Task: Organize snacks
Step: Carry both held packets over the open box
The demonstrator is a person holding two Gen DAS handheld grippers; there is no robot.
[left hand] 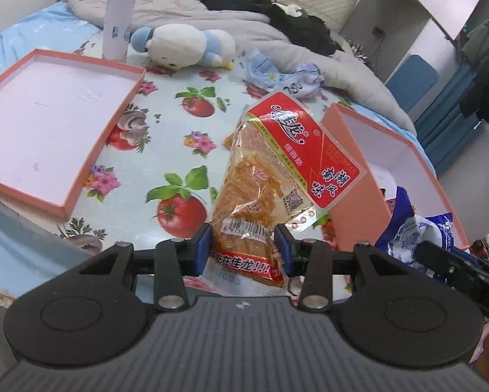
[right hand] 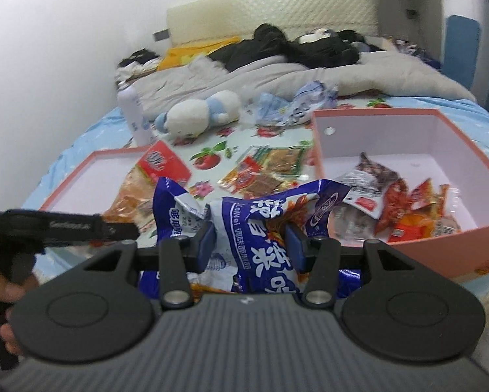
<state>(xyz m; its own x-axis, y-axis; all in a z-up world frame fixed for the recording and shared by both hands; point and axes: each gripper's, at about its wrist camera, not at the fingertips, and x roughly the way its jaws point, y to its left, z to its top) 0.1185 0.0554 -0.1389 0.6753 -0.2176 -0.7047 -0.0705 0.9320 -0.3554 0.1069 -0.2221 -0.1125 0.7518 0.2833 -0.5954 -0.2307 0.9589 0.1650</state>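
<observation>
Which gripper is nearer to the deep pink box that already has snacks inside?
Right. The right gripper, shut on the blue snack bag, is just beside the deep pink box. The left gripper, holding the red-labelled snack packet, is farther out, toward the pink lid.

The blue snack bag (right hand: 244, 228) hides the tablecloth behind it; its lower end is hidden.

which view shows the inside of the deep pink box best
The right wrist view. It looks down into the deep pink box and shows the snack packets piled inside. The left wrist view shows only its outer wall and a strip of inner wall; its contents are hidden.
</observation>
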